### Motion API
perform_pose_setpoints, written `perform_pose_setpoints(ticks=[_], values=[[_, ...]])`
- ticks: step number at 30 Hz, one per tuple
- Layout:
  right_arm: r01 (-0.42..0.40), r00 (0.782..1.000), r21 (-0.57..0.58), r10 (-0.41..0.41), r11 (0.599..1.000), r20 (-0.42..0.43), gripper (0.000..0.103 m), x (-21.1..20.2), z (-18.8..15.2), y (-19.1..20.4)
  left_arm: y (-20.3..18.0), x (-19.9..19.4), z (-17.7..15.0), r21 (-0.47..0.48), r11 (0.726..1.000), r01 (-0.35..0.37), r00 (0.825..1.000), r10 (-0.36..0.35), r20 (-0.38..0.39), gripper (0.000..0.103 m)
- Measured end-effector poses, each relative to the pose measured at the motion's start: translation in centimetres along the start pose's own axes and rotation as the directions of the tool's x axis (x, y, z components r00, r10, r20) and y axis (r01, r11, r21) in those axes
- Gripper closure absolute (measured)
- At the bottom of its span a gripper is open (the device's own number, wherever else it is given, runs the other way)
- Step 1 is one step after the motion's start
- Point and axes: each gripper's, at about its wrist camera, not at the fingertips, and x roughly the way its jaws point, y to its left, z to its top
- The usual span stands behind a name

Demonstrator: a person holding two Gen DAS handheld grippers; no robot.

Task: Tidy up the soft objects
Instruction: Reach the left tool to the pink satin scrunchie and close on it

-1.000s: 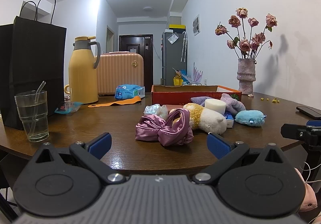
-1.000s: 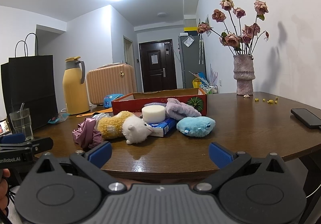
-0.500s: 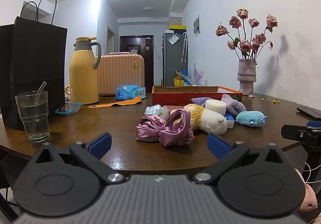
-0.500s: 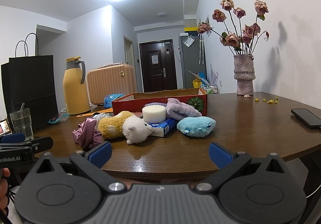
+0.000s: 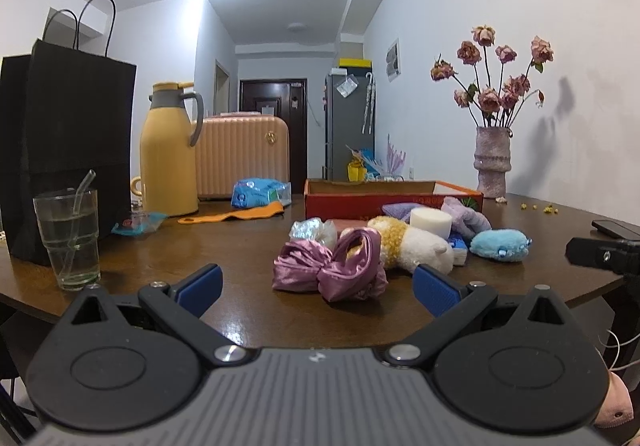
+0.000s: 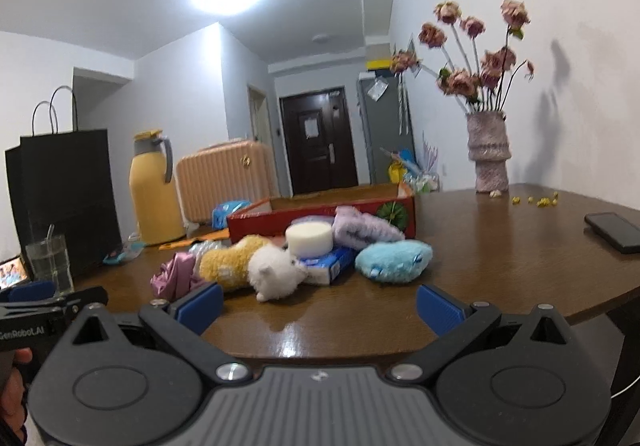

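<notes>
R gripper moved nearer plush toy, agape.

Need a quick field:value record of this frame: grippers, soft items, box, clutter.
left gripper: open, empty, short of the pile
right gripper: open, empty
pile: pink satin bow, yellow-white plush, white sponge, lilac cloth, blue plush, tissue pack
red box: behind the pile, contents hidden
table: brown wood
clutter: glass with straw, yellow jug, black bag, vase, phone
</notes>
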Motion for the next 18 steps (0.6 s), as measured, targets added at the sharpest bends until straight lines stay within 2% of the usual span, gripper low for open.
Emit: perform_pose_setpoints(ticks=[3, 6, 10, 13, 15, 18], values=[[-0.003, 0.999, 0.005, 0.003, 1.0, 0.033, 0.0, -0.2, 0.6, -0.5, 0.1, 0.0, 0.3, 0.009, 0.999, 0.035, 0.999, -0.035, 0.015, 0.0], [0.0, 0.999, -0.021, 0.001, 1.0, 0.032, 0.0, -0.2, 1.5, -0.9, 0.0, 0.5, 0.7, 0.034, 0.999, 0.006, 1.0, -0.007, 0.019, 0.0], [-0.015, 0.999, -0.086, 0.018, 0.996, 0.031, 0.0, 0.2, 3.3, -1.3, 1.1, 2.1, 1.9, 0.004, 1.0, 0.021, 0.999, -0.021, -0.025, 0.0], [-0.026, 1.0, -0.15, 0.025, 0.988, -0.008, 0.0, 1.4, 4.8, -1.3, 2.1, 4.0, 2.9, 0.027, 0.999, 0.042, 0.997, -0.04, -0.068, 0.0], [-0.054, 0.997, -0.189, 0.042, 0.981, -0.067, 0.0, 2.6, 5.9, -1.4, 2.8, 5.4, 3.6, 0.045, 0.998, 0.051, 0.994, -0.046, -0.104, 0.0], [-0.139, 0.981, -0.163, 0.113, 0.977, -0.158, 0.0, 4.7, 7.9, -1.7, 4.4, 7.9, 4.6, 0.044, 0.996, 0.083, 0.985, -0.076, -0.158, 0.0]])
